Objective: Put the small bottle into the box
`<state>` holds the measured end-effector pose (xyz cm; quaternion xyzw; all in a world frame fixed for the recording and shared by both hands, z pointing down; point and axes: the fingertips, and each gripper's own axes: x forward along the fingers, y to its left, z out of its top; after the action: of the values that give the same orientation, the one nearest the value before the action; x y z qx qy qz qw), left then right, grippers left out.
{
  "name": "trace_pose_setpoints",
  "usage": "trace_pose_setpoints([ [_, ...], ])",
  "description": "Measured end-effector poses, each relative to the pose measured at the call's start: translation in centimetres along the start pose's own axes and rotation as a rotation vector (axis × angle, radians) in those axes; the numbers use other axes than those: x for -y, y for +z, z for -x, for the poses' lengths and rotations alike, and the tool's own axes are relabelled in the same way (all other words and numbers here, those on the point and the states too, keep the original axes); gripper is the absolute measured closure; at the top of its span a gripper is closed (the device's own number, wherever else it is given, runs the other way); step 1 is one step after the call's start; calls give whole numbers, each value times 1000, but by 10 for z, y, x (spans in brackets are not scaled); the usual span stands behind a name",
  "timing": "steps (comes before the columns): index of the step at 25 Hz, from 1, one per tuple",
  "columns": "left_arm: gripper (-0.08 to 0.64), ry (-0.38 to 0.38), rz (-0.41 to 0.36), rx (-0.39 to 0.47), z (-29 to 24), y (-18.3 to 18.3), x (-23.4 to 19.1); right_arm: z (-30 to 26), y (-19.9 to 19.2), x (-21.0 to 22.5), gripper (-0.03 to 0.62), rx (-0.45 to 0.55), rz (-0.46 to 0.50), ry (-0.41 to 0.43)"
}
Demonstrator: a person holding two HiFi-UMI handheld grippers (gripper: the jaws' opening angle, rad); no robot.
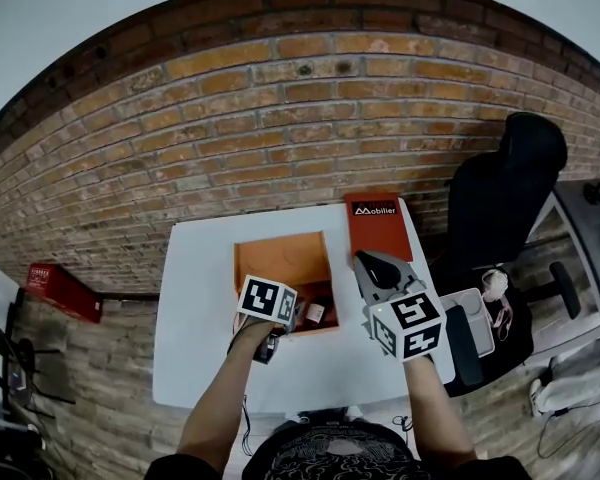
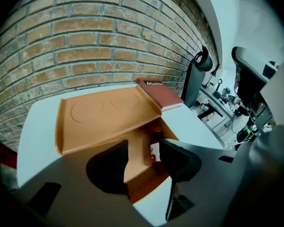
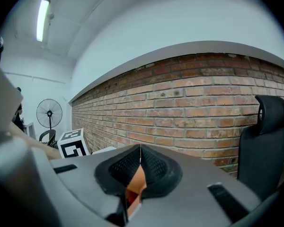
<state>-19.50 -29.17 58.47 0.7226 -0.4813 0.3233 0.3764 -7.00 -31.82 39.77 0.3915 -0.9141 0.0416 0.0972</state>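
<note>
The small red-labelled bottle is seen inside the open orange cardboard box, untouched between the released jaws of the left gripper. Those of the right gripper are clenched empty. It is judged light, stiff and slippery, and best gripped mid-body.

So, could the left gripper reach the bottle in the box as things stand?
Probably yes: the box is open, and the bottle sits uncovered just beyond the left gripper's parted jaws.
</note>
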Motion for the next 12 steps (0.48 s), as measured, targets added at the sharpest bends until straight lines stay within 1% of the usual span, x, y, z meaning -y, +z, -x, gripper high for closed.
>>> trace_pose_setpoints([
  [5, 358, 59, -3, 118, 32, 20, -12, -8, 3, -10, 572, 3, 8, 34],
  [9, 371, 92, -16, 188, 58, 36, -18, -13, 5, -15, 571, 4, 15, 53],
  [12, 380, 120, -38, 274, 81, 53, -20, -14, 6, -15, 572, 3, 21, 57],
])
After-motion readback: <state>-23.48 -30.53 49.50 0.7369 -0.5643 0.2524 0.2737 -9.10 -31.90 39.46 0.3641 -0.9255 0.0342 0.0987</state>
